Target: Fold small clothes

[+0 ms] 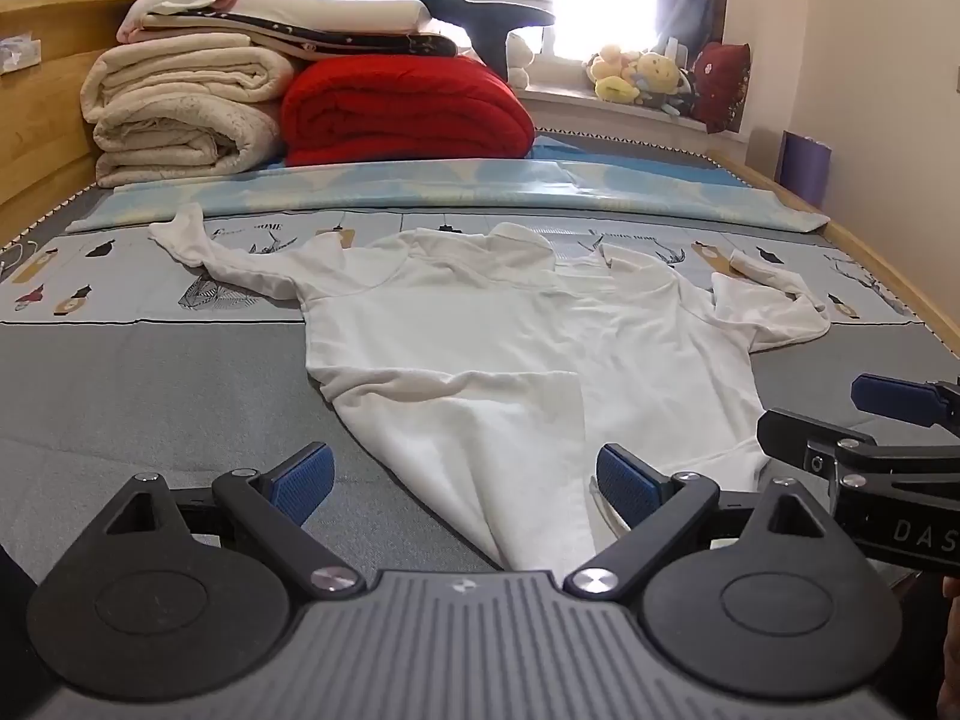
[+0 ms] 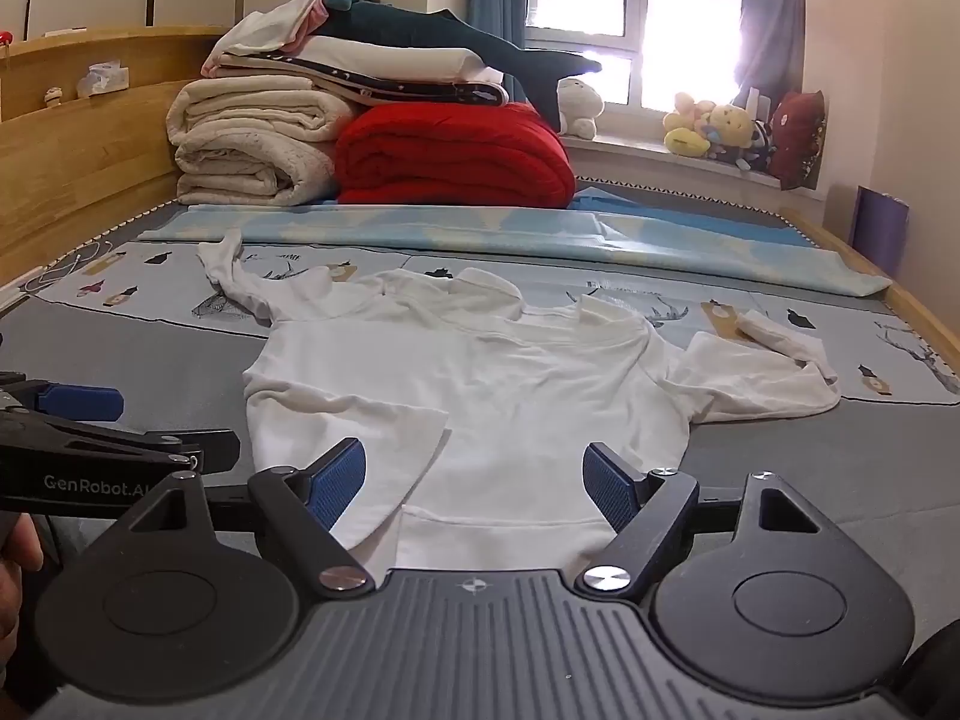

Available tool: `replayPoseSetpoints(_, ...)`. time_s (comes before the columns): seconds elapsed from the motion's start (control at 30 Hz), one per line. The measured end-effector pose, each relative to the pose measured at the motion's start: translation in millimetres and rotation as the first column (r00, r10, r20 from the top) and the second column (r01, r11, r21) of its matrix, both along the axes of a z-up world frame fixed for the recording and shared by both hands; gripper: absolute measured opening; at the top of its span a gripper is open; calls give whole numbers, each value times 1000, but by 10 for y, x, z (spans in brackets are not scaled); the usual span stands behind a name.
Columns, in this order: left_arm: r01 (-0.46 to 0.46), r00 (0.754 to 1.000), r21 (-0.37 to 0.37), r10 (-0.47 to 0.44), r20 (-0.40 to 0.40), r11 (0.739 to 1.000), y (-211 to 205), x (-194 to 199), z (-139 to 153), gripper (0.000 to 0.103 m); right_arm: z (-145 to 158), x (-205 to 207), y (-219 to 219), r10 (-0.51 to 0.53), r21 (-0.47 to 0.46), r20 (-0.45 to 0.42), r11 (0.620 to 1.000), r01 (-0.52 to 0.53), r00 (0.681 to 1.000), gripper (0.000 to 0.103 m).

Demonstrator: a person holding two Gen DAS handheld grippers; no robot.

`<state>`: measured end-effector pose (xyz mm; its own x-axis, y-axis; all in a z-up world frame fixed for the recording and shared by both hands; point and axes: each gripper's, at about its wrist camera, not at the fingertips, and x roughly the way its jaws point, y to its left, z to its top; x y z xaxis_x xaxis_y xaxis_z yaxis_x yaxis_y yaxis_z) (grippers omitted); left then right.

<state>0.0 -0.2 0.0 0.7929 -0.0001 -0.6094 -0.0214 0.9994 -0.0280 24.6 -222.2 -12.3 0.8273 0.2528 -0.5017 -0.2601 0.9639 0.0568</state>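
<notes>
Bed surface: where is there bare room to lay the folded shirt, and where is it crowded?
Bare grey mattress lies left of the white shirt, bordered by the printed sheet beyond. A second grey patch sits right of the hem, below the right sleeve. The head end is crowded: cream quilts, red blanket.

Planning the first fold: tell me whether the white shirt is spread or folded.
Mostly spread. The shirt lies flat on the bed with both sleeves out sideways; only its near left hem corner is flipped over.
</notes>
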Motion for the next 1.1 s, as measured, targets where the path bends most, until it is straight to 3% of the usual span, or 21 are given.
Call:
replayPoseSetpoints(0.97, -9, 1000, 26, 9, -1, 1000, -38, 37, -84, 96, 9, 9, -4, 2, 6, -4, 1000, -2, 1000, 81)
replayPoseSetpoints(1.03, -10, 1000, 42, 9, 8, 999, 11, 29, -60, 90, 35, 24, -27, -2, 8, 8, 1000, 2, 1000, 81)
replayPoseSetpoints(1.1, -10, 1000, 46, 10, 0, 999, 104, 58, 16, 72, 110, 88, -108, 2, 16, 30, 1000, -2, 1000, 81)
